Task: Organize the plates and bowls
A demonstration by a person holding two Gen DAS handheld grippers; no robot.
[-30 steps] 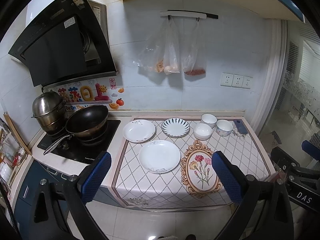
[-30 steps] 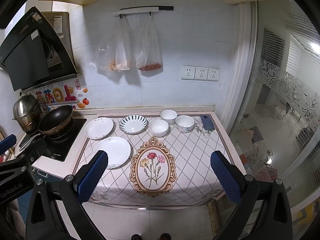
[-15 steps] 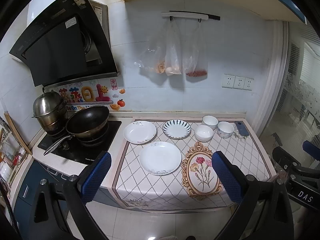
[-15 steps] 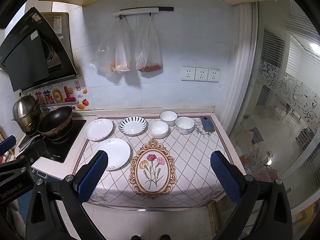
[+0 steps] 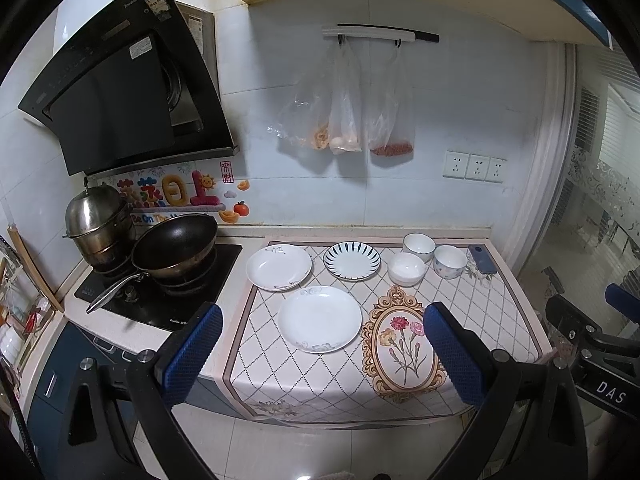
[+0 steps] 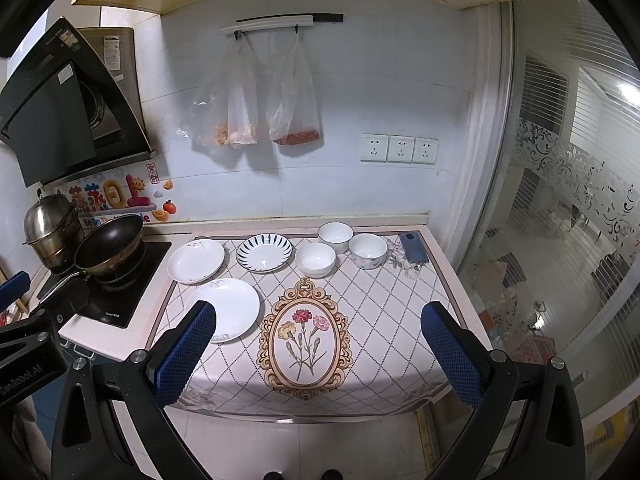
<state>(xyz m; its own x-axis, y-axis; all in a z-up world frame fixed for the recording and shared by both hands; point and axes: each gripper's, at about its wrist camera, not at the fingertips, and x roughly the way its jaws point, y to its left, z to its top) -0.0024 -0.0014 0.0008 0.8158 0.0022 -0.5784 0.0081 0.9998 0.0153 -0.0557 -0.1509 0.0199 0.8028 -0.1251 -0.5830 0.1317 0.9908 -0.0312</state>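
On the patterned counter cloth lie a plain white plate [image 5: 319, 318] near the front, a white plate [image 5: 278, 267] behind it at the left, and a blue-striped plate [image 5: 352, 261]. Three white bowls stand at the back right: one [image 5: 406, 267] in front, one [image 5: 418, 247] behind, one flowered [image 5: 450, 261]. The same show in the right wrist view: front plate [image 6: 228, 309], striped plate [image 6: 264, 252], front bowl [image 6: 315, 259]. My left gripper [image 5: 322, 354] and right gripper [image 6: 318, 350] are open, empty, and held short of the counter's front edge.
A stove with a black wok [image 5: 176, 245] and a steel pot [image 5: 100, 224] is at the left. A dark phone [image 5: 482, 259] lies at the back right. Plastic bags [image 5: 344, 120] hang on the wall. A glass partition stands on the right.
Both views have shifted slightly: the counter sits a little lower and nearer in frame. Nothing on the counter has moved, and both grippers stay open.
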